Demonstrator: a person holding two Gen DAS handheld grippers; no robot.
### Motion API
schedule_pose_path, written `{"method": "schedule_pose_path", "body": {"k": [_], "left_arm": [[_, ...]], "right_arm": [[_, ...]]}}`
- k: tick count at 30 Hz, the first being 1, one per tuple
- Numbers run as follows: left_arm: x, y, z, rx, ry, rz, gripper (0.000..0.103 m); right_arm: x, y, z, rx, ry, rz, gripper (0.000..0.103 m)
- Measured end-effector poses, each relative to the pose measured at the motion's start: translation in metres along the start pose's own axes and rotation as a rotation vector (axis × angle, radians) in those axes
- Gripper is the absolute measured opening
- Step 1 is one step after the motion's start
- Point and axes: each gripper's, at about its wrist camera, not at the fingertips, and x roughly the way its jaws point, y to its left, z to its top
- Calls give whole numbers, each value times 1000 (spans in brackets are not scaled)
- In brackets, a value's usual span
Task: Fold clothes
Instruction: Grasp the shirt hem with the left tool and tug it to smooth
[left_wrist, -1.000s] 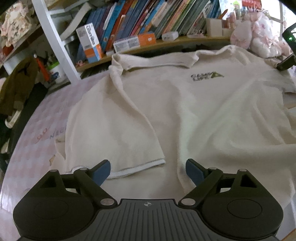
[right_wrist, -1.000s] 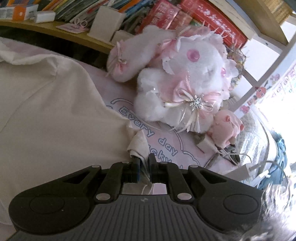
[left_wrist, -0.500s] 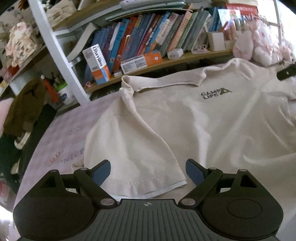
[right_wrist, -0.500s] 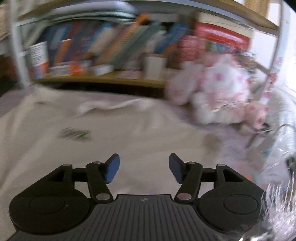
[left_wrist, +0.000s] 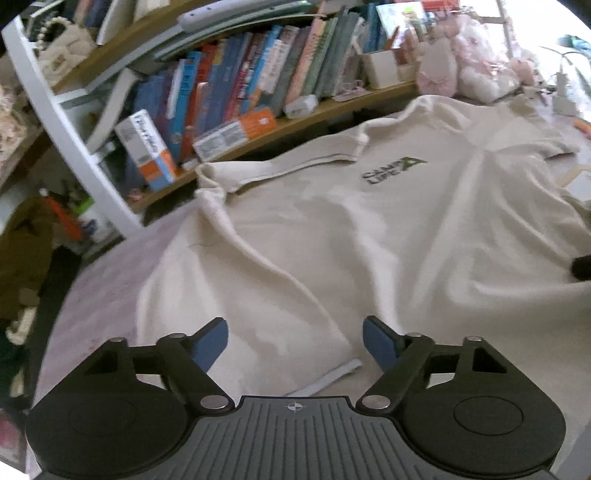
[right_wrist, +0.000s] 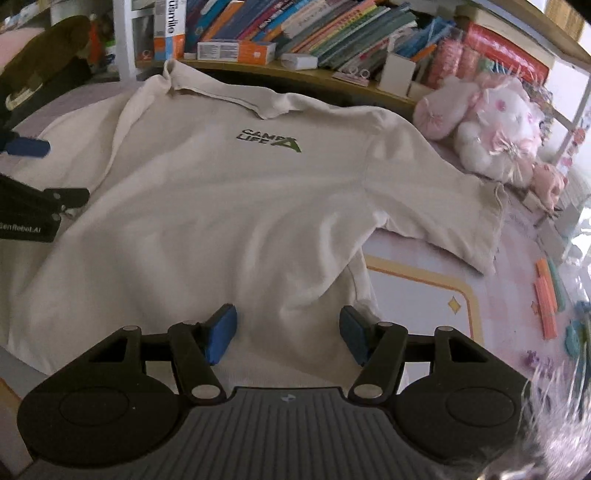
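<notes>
Left wrist: left gripper jaws closing, nothing pinched, poised over sleeve hem of the shirt, which lies flat on the pink bedcover. Bookshelf behind the collar.

Right wrist: right gripper half open, empty, above the shirt side. Plush toys beside the right sleeve; nothing blocking.

Daylit, right-side glare, fisheye-bent edges, slight blur

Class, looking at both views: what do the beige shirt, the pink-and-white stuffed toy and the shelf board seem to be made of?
Beige shirt: soft matte knit, probably cotton; it drapes in wrinkles, with stitched collar and hems.
Stuffed toy: fluffy plush, likely synthetic pile; fuzzy outline, shiny ribbon bow.
Shelf board: looks like wood or wood-look laminate; tan, smooth edge.
</notes>
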Motion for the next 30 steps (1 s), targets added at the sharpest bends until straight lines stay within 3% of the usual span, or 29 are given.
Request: {"method": "schedule_pose_path", "body": {"k": [2, 4, 6, 12, 16, 17, 19, 23, 30], "left_arm": [[1, -3, -1, 16, 1, -28, 75], [3, -7, -4, 47, 16, -40, 64], [2, -8, -7, 68, 18, -51, 61], [1, 17, -17, -8, 32, -91, 59], [7, 18, -17, 8, 5, -138, 39], [10, 24, -15, -33, 16, -162, 34], [16, 37, -13, -115, 41, -202, 15], [16, 78, -6, -270, 36, -281, 8], [11, 213, 24, -388, -47, -54, 8]], "right_arm": [[0, -2, -1, 23, 7, -5, 61], [0, -4, -2, 49, 11, -7, 61], [-1, -5, -3, 65, 12, -13, 62], [-2, -5, -3, 84, 16, -31, 64], [-2, -5, -2, 99, 15, -38, 65], [-2, -4, -2, 100, 15, -39, 65], [-1, -4, -2, 102, 16, -42, 65], [-1, -4, -2, 114, 18, -46, 65], [-1, -1, -1, 128, 29, -64, 65]]}}
